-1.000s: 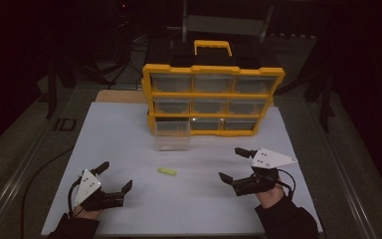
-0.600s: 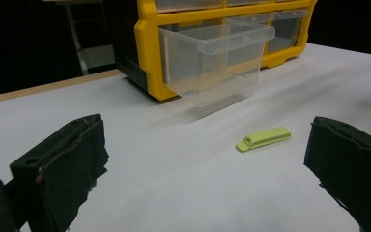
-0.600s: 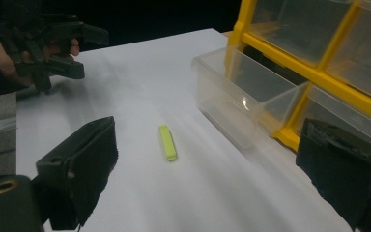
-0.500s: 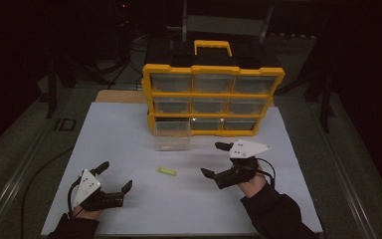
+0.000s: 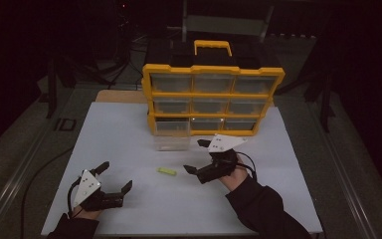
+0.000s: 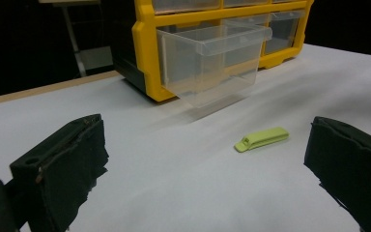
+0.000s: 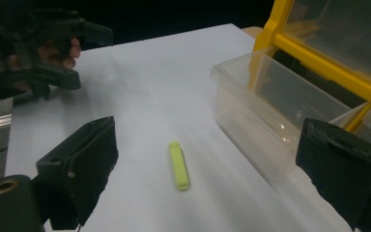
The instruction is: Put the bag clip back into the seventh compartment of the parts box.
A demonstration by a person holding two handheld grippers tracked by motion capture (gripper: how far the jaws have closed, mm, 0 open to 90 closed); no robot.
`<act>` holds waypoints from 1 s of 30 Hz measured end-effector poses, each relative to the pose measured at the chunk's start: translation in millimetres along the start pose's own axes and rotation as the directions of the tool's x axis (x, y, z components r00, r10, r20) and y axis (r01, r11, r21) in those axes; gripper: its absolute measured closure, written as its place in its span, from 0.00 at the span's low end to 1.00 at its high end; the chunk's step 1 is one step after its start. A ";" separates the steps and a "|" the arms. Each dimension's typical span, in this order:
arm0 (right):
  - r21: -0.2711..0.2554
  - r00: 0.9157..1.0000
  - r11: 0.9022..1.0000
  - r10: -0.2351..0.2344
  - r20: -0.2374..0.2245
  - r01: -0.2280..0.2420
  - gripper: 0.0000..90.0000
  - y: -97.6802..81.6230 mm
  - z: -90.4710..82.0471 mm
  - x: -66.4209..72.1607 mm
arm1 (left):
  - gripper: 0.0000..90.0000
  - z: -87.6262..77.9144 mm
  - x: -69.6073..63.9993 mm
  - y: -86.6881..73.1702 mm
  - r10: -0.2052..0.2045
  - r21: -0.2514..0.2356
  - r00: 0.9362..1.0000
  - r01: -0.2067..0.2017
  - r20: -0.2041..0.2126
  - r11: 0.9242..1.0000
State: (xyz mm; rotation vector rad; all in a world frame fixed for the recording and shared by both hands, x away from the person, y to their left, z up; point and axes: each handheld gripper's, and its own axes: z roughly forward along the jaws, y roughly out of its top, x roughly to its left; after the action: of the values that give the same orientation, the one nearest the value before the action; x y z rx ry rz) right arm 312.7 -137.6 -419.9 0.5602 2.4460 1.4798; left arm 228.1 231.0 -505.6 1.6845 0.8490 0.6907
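Right gripper moved nearer small lime-green flat clip, fingers spread wide, left gripper released

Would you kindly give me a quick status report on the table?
Both grippers open, empty. Right gripper nearing green clip; left gripper resting. Clear drawer pulled out. Path unobstructed.

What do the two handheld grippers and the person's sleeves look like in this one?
Both are black two-jaw tools. The left gripper and right gripper each carry a pale grey three-cornered plate with small dark dots on top, and a thin black cable loops from each. The jaw pads are blocky and black with rough, frayed-looking edges. The sleeves are dark.
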 end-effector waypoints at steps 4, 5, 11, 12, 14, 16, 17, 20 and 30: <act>0.010 0.999 1.000 0.018 -0.042 -0.018 0.09 -1.0 13.3 -1.4 | 0.01 -0.1 -0.1 -0.2 0.000 0.001 1.000 0.000 0.000 1.000; 0.010 0.999 1.000 0.018 -0.042 -0.018 0.09 -1.0 13.3 -1.4 | 0.01 -0.1 -0.1 -0.2 0.000 0.001 1.000 0.000 0.000 1.000; 0.061 0.996 0.998 0.025 -0.091 -0.019 0.09 -4.5 35.3 -0.2 | 0.01 0.9 -0.2 -0.6 -0.001 0.001 1.000 0.001 0.003 1.000; 0.071 0.994 0.997 0.024 -0.104 -0.016 0.09 -5.1 38.9 0.2 | 0.01 0.9 -0.2 -0.6 -0.001 0.001 1.000 0.001 0.003 1.000; 0.097 0.992 0.995 0.024 -0.121 -0.013 0.09 -6.9 47.6 1.9 | 0.01 0.7 -0.3 -0.6 0.004 0.002 1.000 -0.004 0.003 1.000; 0.114 0.991 0.993 0.020 -0.136 -0.004 0.10 -8.7 54.5 2.6 | 0.01 0.7 -0.4 -0.7 0.008 0.004 1.000 -0.008 0.005 1.000; 0.114 0.991 0.993 0.020 -0.136 -0.004 0.10 -8.7 54.5 2.6 | 0.01 0.7 -0.4 -0.7 0.008 0.004 1.000 -0.008 0.005 1.000; 0.160 0.987 0.987 0.022 -0.157 0.003 0.15 -11.9 68.9 3.4 | 0.01 0.9 -0.2 -1.0 0.006 0.004 1.000 -0.006 0.007 1.000; 0.219 0.983 0.976 0.018 -0.182 0.023 0.31 -20.1 95.5 -1.5 | 0.01 0.9 0.1 -1.8 0.003 0.005 1.000 -0.003 0.010 1.000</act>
State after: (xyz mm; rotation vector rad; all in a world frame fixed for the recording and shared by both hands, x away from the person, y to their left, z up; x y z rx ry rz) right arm 346.5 -70.4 -482.1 0.4799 2.7744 1.3204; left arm 228.5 230.9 -507.6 1.6926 0.8424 0.6825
